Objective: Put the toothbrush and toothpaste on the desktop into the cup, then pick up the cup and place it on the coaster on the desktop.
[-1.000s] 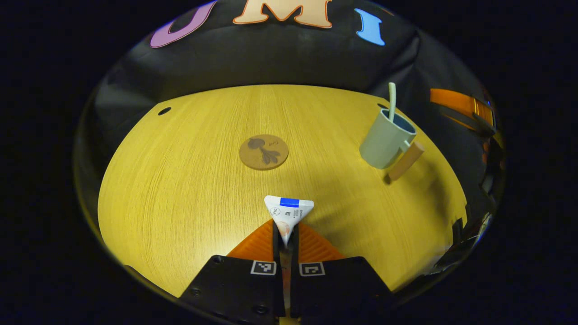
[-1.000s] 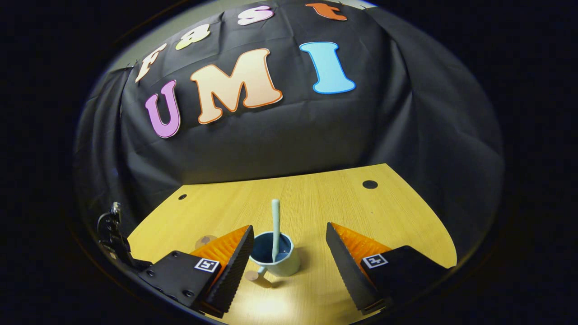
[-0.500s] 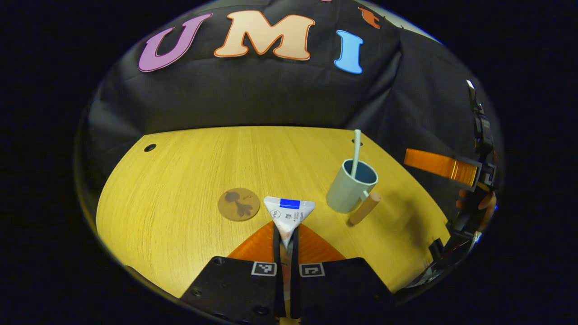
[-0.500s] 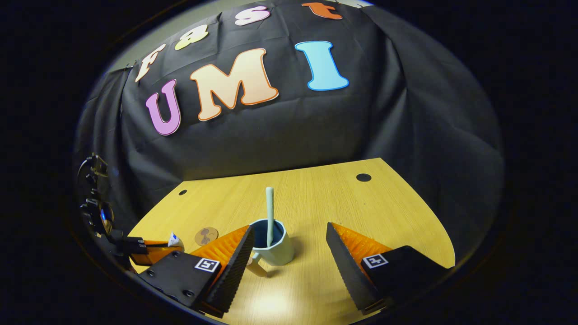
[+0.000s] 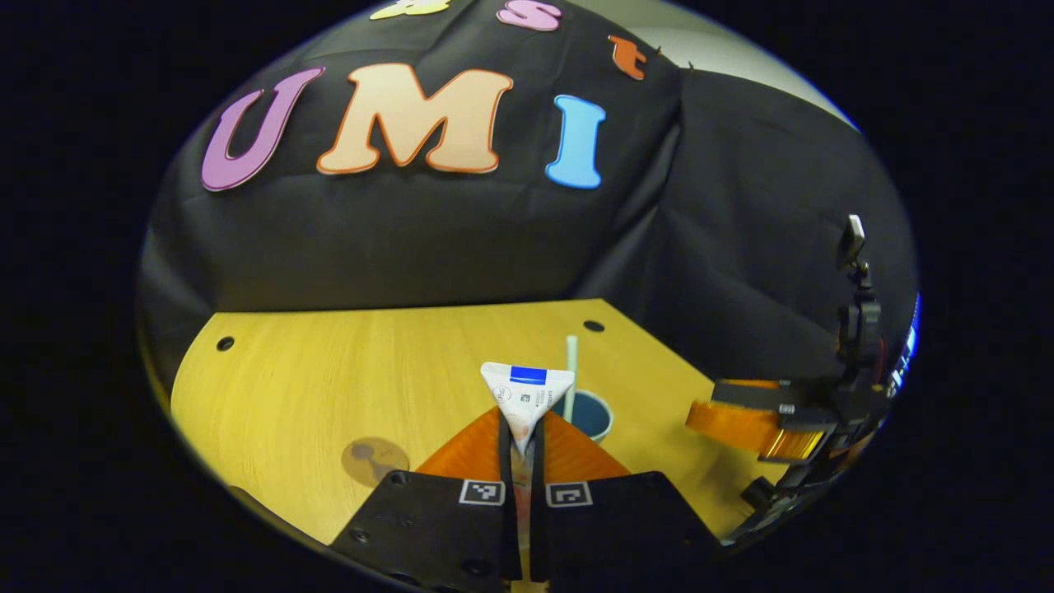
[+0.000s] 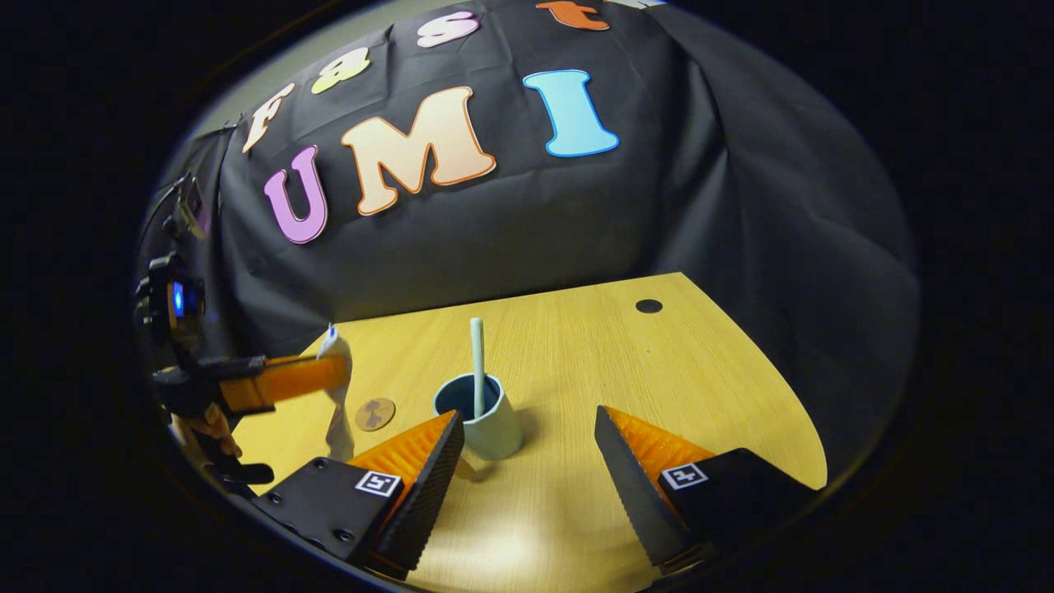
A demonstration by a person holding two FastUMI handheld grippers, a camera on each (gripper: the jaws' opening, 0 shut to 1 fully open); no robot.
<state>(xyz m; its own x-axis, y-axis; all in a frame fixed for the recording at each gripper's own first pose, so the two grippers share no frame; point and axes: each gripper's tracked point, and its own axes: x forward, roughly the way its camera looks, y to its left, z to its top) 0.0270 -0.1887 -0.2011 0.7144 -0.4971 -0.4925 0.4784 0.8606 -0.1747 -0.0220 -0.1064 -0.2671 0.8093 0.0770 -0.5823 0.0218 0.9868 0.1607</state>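
Between the fingers of the left gripper [image 5: 520,441], the toothpaste [image 5: 527,399] is clamped upright above the desktop [image 6: 576,362]. Just right of it stands the cup [image 6: 486,420] with the toothbrush [image 6: 477,362] inside. Left of the cup lies the coaster [image 6: 375,413]. The right gripper [image 6: 527,461] hangs near the cup, fingers apart.

both views near, facing cup [image 5: 589,412], wall
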